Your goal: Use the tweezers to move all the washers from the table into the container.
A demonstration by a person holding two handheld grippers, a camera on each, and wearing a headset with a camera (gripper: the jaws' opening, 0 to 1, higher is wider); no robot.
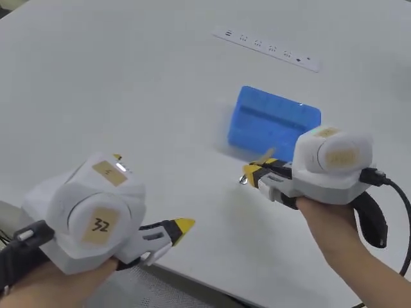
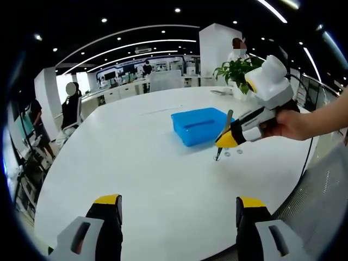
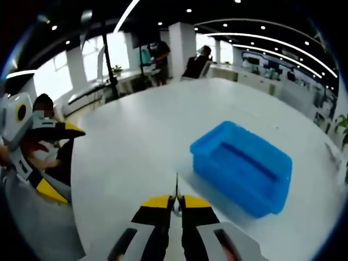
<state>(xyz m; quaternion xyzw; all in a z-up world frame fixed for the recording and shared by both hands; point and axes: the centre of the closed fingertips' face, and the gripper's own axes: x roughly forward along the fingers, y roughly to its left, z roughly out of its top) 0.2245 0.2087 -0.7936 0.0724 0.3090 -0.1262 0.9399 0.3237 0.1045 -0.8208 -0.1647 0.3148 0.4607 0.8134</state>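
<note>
My right gripper (image 3: 176, 203) is shut on thin metal tweezers (image 3: 176, 187), which stick out forward between its yellow tips. From the left gripper view, the tweezers (image 2: 222, 140) point down at the white table, their tip just left of two small washers (image 2: 227, 154). The blue container (image 1: 273, 122) stands just beyond my right gripper (image 1: 252, 173); its inside is blurred. My left gripper (image 2: 178, 203) is open with nothing between its fingers, and hovers near the table's front edge (image 1: 151, 192), well left of the container.
A white power strip (image 1: 266, 48) lies on the table (image 1: 128, 83) behind the container. The table's front edge runs close under both hands. An office with several people and a potted plant (image 2: 236, 70) lies beyond.
</note>
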